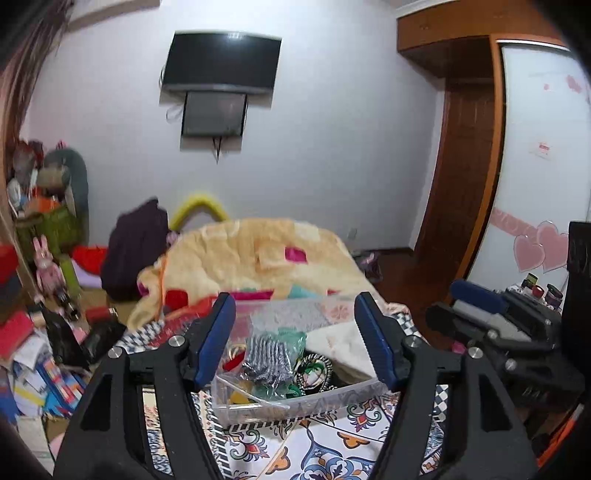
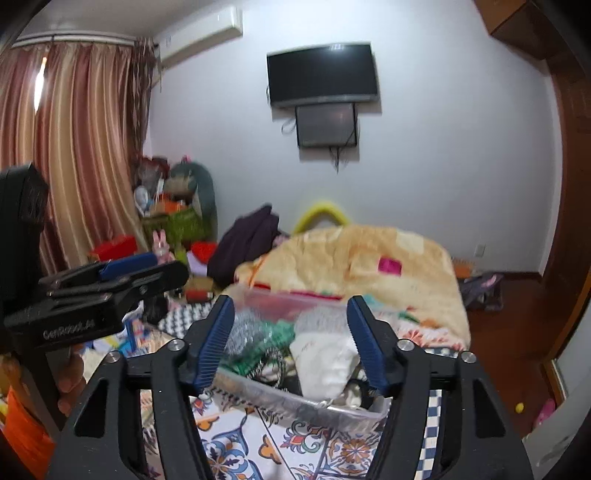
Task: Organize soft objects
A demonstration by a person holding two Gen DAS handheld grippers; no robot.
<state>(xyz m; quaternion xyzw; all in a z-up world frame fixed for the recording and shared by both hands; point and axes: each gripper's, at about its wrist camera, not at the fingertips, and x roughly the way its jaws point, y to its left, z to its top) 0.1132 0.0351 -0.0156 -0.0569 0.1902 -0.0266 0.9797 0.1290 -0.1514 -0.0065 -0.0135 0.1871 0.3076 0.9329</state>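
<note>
Bedroom, bed covered in a patterned tile-print sheet point(image 1: 332, 450) with a rumpled cream-yellow blanket point(image 1: 266, 254) heaped at the far end. White wall behind carries a dark TV point(image 1: 221, 61) with a smaller screen under it; striped curtains point(image 2: 70, 147) and an air conditioner point(image 2: 201, 35) show in the right wrist view, wooden wardrobe point(image 1: 461, 155) on the other side, clutter of toys and boxes on the floor. Clear plastic bin point(image 1: 325, 400) sits on the sheet, stuffed with soft items: grey-white striped cloth point(image 1: 264, 356), green fabric point(image 1: 291, 338), a white cloth point(image 2: 325, 360). Left gripper point(image 1: 295, 341) has its blue-padded jaws spread wide, hovering over the bin, holding nothing. Right gripper point(image 2: 290, 341) likewise wide apart above the bin, empty. Left gripper's body reads "GenRobot.ai" in the right wrist view.
</note>
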